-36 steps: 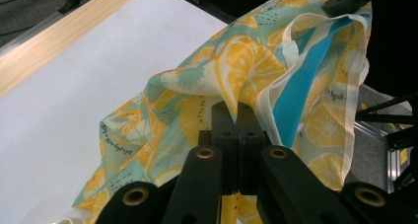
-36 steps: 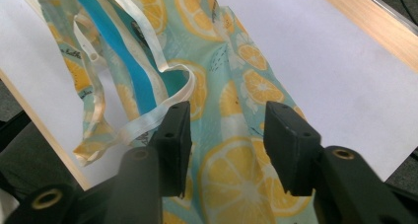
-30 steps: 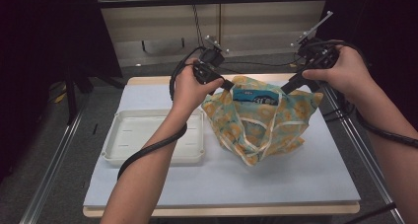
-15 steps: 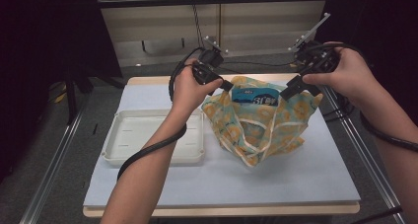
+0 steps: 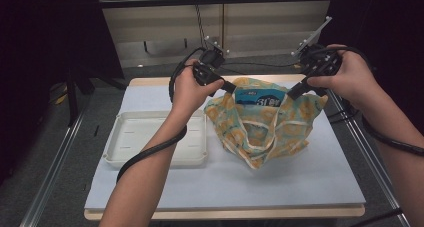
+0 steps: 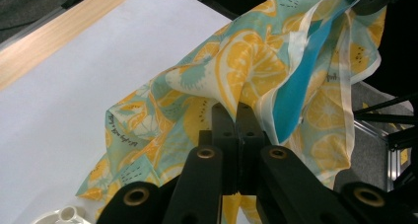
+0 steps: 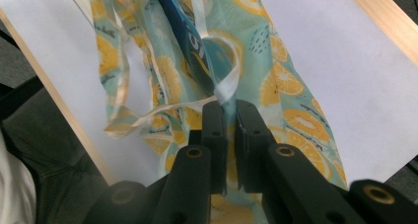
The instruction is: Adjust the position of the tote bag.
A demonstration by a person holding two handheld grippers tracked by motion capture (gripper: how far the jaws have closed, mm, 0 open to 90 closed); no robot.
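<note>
Both grippers have the orange-print cloth bag [image 5: 262,124] by its mouth, near the far edge of the table [image 5: 320,182], just right of the white tray [image 5: 155,144]. The left gripper [image 6: 235,116] is pinched tight on the rim fabric. The right gripper [image 7: 226,116] has just been closing, and its jaws now stand nearly together with the cream rim tape between them — a thin bite, by the look of it.

That thin bite is the worry: if the hands pull apart to widen the mouth, the tape could slide out on the right and that side would drop. The blue packet [image 5: 260,98] standing in the opening might then tip out.

The bag's mouth faces up and toward the far edge — its bottom droops toward the near edge, so its long axis runs far to near.
</note>
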